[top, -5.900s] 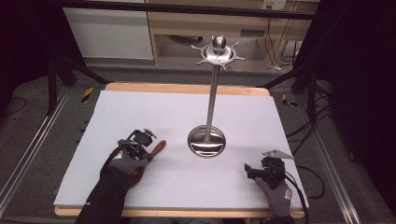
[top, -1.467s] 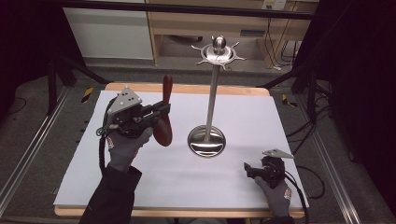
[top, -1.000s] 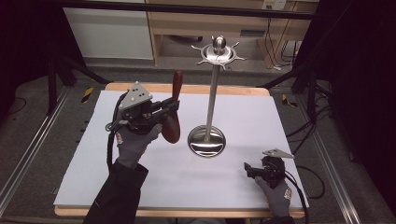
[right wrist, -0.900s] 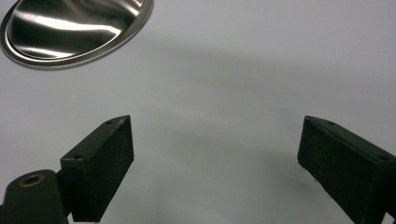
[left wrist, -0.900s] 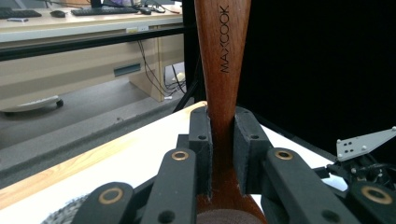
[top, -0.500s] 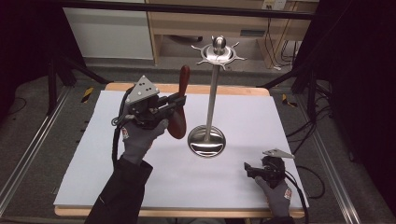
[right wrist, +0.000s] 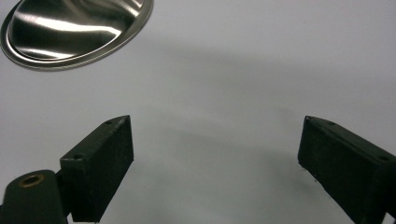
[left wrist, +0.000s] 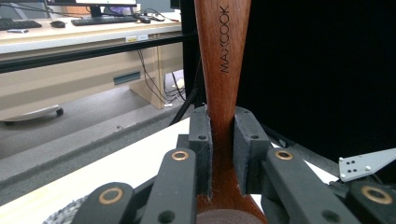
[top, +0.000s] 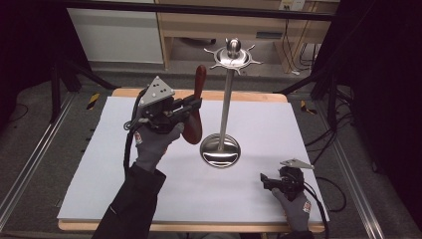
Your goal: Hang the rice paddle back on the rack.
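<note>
My left gripper (top: 191, 107), clamped on the wooden spoon (top: 195, 105), has lifted it toward the metal stand (top: 225, 99), ready for hanging; my right gripper (top: 267, 182) rests wide open.

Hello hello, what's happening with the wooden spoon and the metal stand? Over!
Left gripper shut on wooden spoon, held upright beside the metal stand. Right gripper open, low over the white table. Nothing in the way.
</note>
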